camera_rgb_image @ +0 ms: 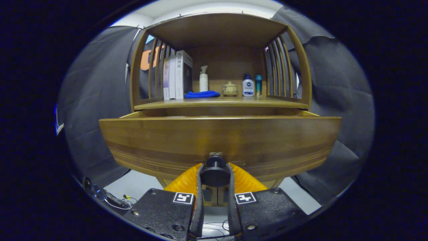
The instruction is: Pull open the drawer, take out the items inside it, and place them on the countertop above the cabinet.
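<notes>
Gripping: we find the hand-held gripper (215, 175) clamped on the drawer knob (215, 172).
Drawer (219, 142): pulled out.
Tabletop (220, 103): carries books (179, 75), blue cloth (201, 94), bottles (247, 85).

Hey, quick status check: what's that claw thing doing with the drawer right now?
Gripper shut on the drawer knob. Drawer pulled partly out below the countertop. Inside of drawer hidden from here. Nothing blocking the pull.

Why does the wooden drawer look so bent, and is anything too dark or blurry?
Gripper view: the fisheye lens bows the drawer front outward. The shelf items stay sharp under even light. The black knob, pinched by the hand-held gripper, is dark with little detail. A soft glare runs down the drawer front's middle.
</notes>
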